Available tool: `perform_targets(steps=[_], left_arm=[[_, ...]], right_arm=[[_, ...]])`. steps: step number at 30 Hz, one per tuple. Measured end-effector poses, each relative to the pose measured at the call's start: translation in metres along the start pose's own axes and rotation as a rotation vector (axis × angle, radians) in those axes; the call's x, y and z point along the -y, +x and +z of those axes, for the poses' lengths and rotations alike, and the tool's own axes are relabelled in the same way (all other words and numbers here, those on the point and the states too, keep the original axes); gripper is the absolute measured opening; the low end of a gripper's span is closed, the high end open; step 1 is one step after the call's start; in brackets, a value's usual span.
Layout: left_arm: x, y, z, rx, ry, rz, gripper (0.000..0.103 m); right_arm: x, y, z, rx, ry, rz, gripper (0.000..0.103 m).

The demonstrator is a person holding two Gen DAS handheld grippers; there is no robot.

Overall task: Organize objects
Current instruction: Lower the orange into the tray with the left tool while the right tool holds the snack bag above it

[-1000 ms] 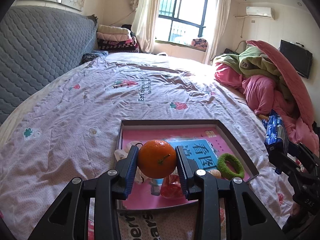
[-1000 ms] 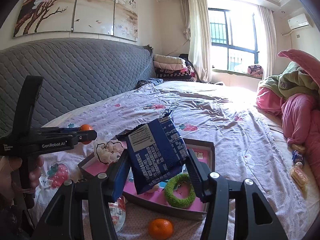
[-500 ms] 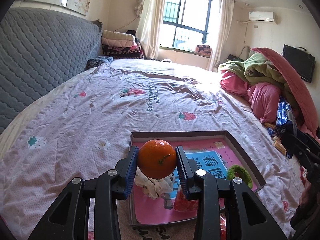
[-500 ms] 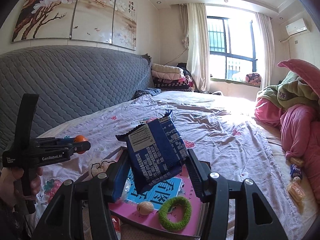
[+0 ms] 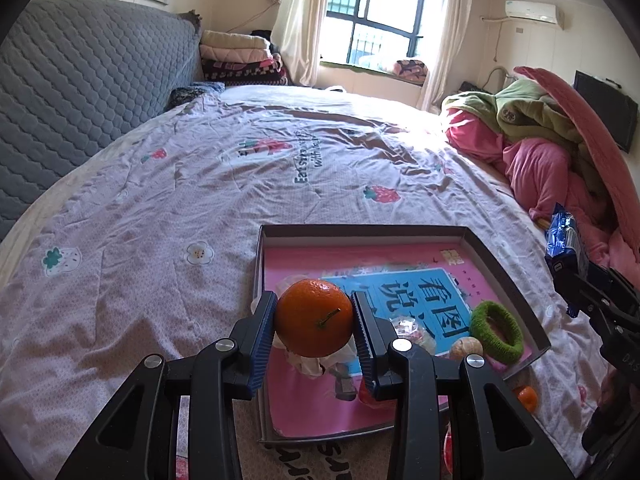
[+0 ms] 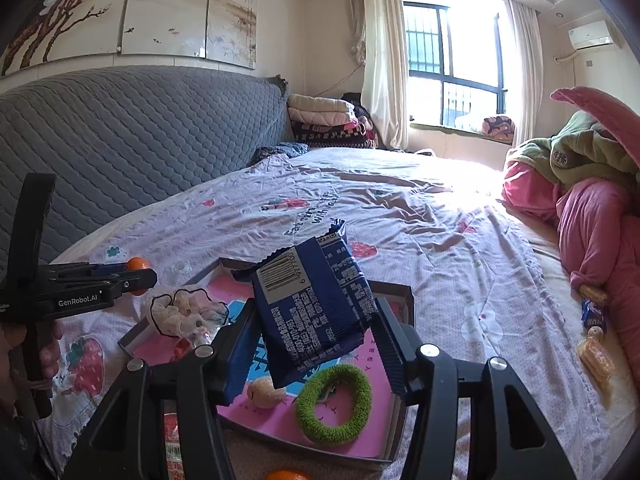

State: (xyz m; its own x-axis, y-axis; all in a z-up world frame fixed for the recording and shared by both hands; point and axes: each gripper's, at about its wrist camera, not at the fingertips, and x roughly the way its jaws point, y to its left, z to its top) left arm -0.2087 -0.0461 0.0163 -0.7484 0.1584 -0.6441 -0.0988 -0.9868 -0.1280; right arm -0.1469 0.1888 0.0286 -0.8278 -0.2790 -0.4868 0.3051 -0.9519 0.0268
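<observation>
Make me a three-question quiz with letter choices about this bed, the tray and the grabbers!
1. Where is the fuzzy green hair ring?
A. in the pink-lined shallow tray
B. on the folded blankets
C. on the windowsill

2. What colour is the crinkly snack packet?
A. yellow
B. dark blue
C. white

3. What is the left gripper doing?
A. standing open and empty
B. clamping the round orange tangerine
C. holding a spoon

Answers: 1 A, the ring lies on the tray's pink floor. 2 B, the packet in the right gripper is dark blue. 3 B, both pads press the tangerine's sides.
</observation>
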Motion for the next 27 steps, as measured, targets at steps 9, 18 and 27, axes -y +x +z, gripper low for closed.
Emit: perform_targets(steps=[9, 18, 27], left_arm=[[0.008, 0.025, -0.017, -0.078, 0.026, 0.004, 0.038], [0.014, 0.038, -0.026, -0.121, 0.05, 0.009, 0.038], [0.016, 0.045, -0.031, -0.144, 0.055, 0.005, 0.038]], right_arm=[[0.004, 0.012, -0.018, -0.09, 0.031, -0.007, 0.055], [0.006, 0.024, -0.031, -0.16, 0.037, -0.012, 0.055], [0.011, 0.033, -0.039, -0.213, 0.046, -0.044, 0.055]])
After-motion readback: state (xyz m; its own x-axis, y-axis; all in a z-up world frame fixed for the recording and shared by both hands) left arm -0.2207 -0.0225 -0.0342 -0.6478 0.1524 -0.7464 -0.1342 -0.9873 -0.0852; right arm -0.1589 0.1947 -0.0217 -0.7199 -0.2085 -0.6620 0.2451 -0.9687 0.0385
